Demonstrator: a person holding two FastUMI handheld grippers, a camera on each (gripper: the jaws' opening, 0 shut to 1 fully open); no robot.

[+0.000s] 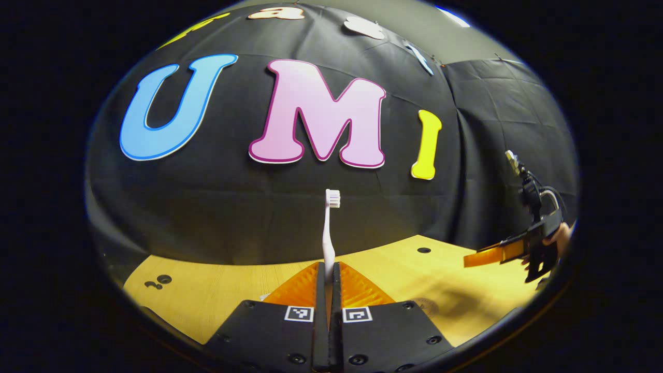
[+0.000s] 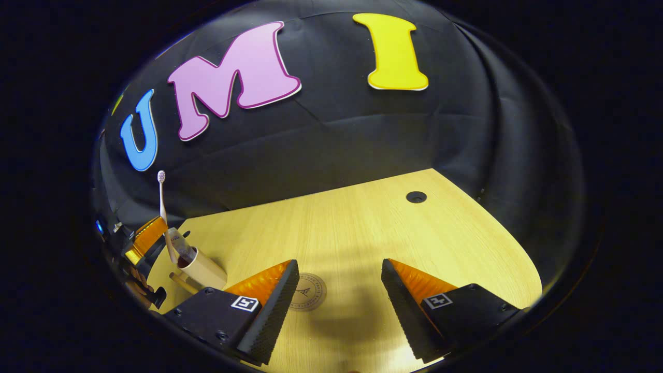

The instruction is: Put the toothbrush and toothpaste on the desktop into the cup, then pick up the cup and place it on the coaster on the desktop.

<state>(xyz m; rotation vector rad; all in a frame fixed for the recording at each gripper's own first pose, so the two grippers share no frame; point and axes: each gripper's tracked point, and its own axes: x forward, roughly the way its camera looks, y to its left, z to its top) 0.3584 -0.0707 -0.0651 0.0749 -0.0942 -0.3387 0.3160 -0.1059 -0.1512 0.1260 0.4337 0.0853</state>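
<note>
Risk assessment: the toothbrush [image 1: 329, 228] stands upright, bristles topmost, pinched low on its handle in the left gripper [image 1: 328, 290]. With so little of the handle inside the grip and most of its length above, it could pivot or slip when tipped toward the cup [image 2: 199, 265]. In the right gripper view the cup appears to lean near the left edge of the desk [image 2: 362, 228]; whether it stands or lies I cannot tell. A push from the brush end against its rim could shove or roll it toward that edge. A pale, tube-like item sits at the cup mouth, possibly the toothpaste, but it is too small to confirm. If so, the free opening is narrow and the brush may catch on it.

Tool state: the left gripper is clenched on the toothbrush handle, both fingers [image 1: 339, 282] pressing it from either side, no gap visible between them. The right gripper [image 2: 339, 292] is spread wide, holds nothing and touches nothing; it hangs above the desk with the coaster [image 2: 308, 291] between its fingers, close to the left one.

Task items: toothbrush raised above the desk near the cup; cup by the left edge, near the coaster and not yet on it
</note>
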